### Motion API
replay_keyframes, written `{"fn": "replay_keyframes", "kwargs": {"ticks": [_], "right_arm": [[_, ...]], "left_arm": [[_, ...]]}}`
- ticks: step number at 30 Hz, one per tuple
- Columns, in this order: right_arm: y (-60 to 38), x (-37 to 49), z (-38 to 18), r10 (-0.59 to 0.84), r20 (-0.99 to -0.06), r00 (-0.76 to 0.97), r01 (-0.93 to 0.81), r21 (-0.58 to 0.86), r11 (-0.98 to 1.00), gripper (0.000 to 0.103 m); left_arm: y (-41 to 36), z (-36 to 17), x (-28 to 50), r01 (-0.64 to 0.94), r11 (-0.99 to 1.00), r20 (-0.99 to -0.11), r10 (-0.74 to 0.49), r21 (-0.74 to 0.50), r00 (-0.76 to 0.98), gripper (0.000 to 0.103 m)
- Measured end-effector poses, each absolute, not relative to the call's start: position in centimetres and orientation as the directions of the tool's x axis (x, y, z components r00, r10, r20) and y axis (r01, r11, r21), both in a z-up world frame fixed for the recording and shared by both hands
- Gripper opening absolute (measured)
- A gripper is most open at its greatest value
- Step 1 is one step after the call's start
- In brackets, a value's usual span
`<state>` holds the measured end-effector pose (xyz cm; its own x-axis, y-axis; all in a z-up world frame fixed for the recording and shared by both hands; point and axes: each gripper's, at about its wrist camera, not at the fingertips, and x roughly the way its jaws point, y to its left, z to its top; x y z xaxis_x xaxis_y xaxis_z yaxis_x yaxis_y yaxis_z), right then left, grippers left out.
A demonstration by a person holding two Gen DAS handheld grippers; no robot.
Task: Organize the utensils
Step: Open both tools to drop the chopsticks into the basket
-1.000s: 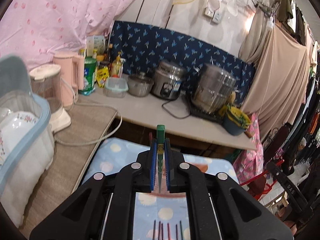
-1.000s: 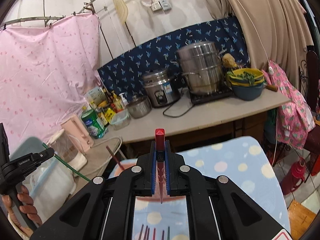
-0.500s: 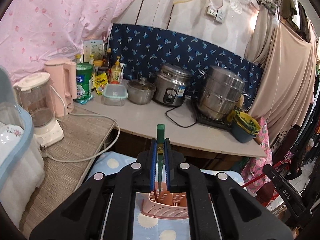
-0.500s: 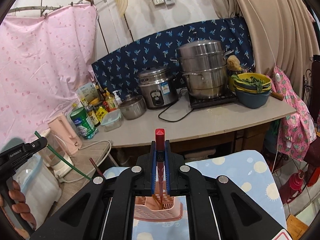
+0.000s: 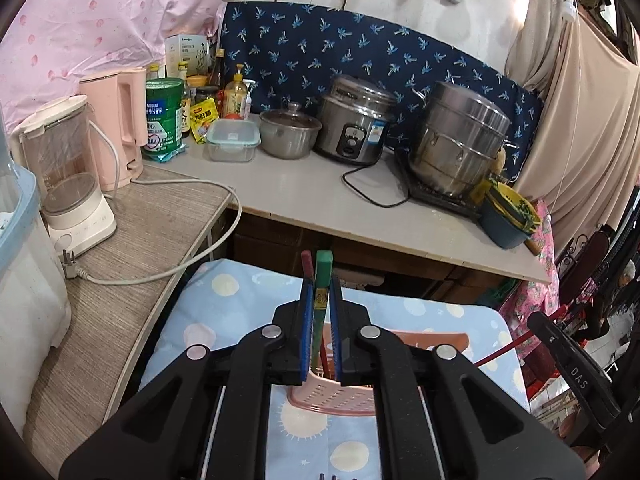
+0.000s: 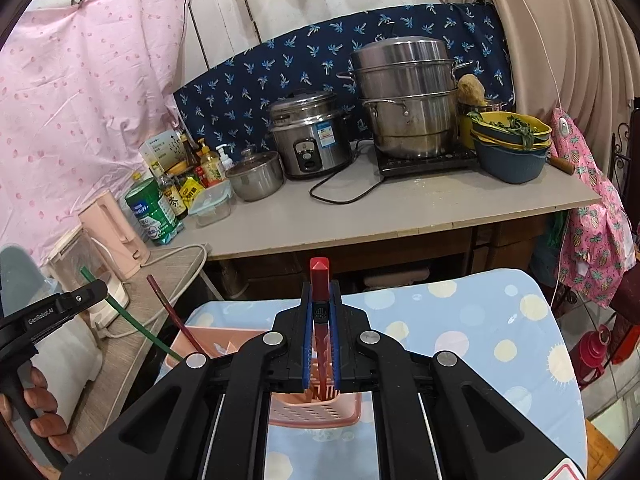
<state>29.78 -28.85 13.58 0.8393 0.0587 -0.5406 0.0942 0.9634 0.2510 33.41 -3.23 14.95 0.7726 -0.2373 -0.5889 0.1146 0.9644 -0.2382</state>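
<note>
My left gripper (image 5: 321,294) is shut on a green chopstick (image 5: 323,265) that stands nearly upright, its lower end dipping into a pink perforated utensil holder (image 5: 340,398) on the blue dotted tablecloth (image 5: 224,312). A dark red chopstick (image 5: 306,261) leans in the holder just left of it. My right gripper (image 6: 320,294) is shut on a bright red chopstick (image 6: 319,273), whose tip is down inside the same holder (image 6: 316,414). In the right wrist view the left gripper (image 6: 86,294) shows at the left with the green chopstick (image 6: 132,322), beside the dark red chopstick (image 6: 172,312).
Behind the table runs a counter (image 5: 320,196) with a rice cooker (image 5: 354,120), a steamer pot (image 5: 456,140), a lidded pot, bottles and a blue basin (image 6: 512,156). A blender (image 5: 68,176) and pink kettle stand on the left shelf. A hand (image 6: 38,408) grips the left tool.
Both grippers have sunk and moved forward over the table. The pink holder has come into view below them, and both held chopsticks now reach into it.
</note>
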Motion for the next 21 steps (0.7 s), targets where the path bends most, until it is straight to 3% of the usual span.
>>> {"fn": "replay_keyframes", "kwargs": {"ticks": [2,6,14,21], "right_arm": [[-29.0,29.5,13.5,0.059,-0.539,0.840,0.097,0.255,0.962,0.010],[-29.2,29.0,13.9,0.058,-0.532,0.845,0.100,0.263,0.960,0.011],[-28.8,26.5,14.8,0.062,-0.504,0.862,0.089,0.271,0.958,0.018],[-27.7,23.9,14.9,0.055,-0.504,0.862,0.077,0.238,0.968,0.019]], "left_arm": [[-3.2,14.7,33.3,0.101,0.967,-0.587,-0.222,-0.233,0.779,0.011],[-2.7,14.5,32.9,0.079,0.971,-0.588,-0.201,-0.227,0.784,0.031],[-2.3,14.5,31.2,0.074,0.976,-0.585,-0.182,-0.205,0.790,0.036],[-2.4,14.1,29.1,0.072,0.985,-0.588,-0.150,-0.154,0.795,0.040]]}}
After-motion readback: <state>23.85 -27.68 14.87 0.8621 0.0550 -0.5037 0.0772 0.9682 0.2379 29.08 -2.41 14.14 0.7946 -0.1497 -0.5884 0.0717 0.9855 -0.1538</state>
